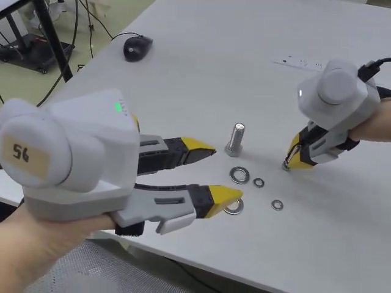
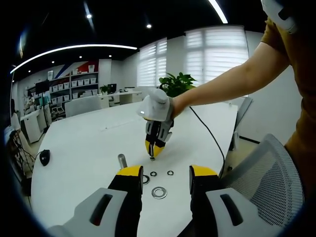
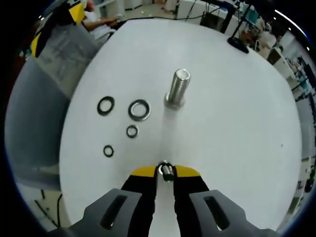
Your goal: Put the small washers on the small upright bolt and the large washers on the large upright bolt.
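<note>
Right of centre, the right gripper [image 1: 292, 160] pinches a small bolt [image 3: 167, 171]. The left gripper [image 1: 223, 172] gapes at lower left. Four washers [image 1: 239, 175] lie loose below the central big bolt [image 1: 236, 139].

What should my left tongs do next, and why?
Probably lower the open left tongs onto the nearest large washer and close. It lies just by their tips, the large bolt stands free, and the right tongs hold the small bolt.

Washers [image 1: 239, 175] nr lg bolt [image 1: 237, 139] (on table [image 1: 214, 61])
</note>
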### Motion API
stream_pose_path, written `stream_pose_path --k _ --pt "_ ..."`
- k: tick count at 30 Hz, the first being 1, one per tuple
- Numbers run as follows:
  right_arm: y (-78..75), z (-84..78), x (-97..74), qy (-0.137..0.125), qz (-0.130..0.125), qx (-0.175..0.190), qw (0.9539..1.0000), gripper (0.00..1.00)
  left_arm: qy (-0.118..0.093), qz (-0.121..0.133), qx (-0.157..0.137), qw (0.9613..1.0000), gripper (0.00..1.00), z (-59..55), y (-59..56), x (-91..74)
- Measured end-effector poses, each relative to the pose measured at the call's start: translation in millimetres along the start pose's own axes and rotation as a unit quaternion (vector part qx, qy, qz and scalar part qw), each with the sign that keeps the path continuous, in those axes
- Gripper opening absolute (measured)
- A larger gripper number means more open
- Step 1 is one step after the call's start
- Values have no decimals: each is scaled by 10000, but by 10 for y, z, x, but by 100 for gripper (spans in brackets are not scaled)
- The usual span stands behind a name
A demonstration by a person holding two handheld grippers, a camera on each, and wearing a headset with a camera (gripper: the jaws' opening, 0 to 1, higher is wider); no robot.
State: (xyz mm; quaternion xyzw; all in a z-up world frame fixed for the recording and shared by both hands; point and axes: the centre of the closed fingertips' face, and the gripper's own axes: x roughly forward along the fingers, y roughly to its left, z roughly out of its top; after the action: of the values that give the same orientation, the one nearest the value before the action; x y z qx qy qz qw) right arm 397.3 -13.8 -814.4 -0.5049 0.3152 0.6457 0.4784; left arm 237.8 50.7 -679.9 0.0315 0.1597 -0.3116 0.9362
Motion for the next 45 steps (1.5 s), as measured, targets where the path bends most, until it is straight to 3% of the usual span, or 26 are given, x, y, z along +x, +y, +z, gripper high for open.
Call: stream_pose_path --k 6,16,22,25,28,38,43,45 --pt "21 -11 12 -35 13 -68 10000 13 -9 23 -8 10000 36 -2 8 -7" --pt "30 31 -78 -387 -38 75 9992 23 15 34 -3 10000 38 -20 -4 -17" --pt "47 12 -164 -513 -195 165 9984 25 51 61 11 10000 40 -28 -12 -28" --pt "55 32 -289 -682 -356 254 9967 25 66 79 6 9999 41 -27 -7 -44" --pt "39 -54 -362 -757 -469 327 9955 25 56 153 17 9999 44 -16 21 -76" --pt "368 -145 -670 -1056 -826 708 9884 24 -30 338 -33 9994 58 4 62 -112" --pt "554 -168 -745 -1202 -921 918 9842 24 -108 417 -94 9990 54 24 81 -125" --pt "611 -171 -751 -1253 -919 997 9828 24 -188 501 -255 9982 52 47 112 -133"
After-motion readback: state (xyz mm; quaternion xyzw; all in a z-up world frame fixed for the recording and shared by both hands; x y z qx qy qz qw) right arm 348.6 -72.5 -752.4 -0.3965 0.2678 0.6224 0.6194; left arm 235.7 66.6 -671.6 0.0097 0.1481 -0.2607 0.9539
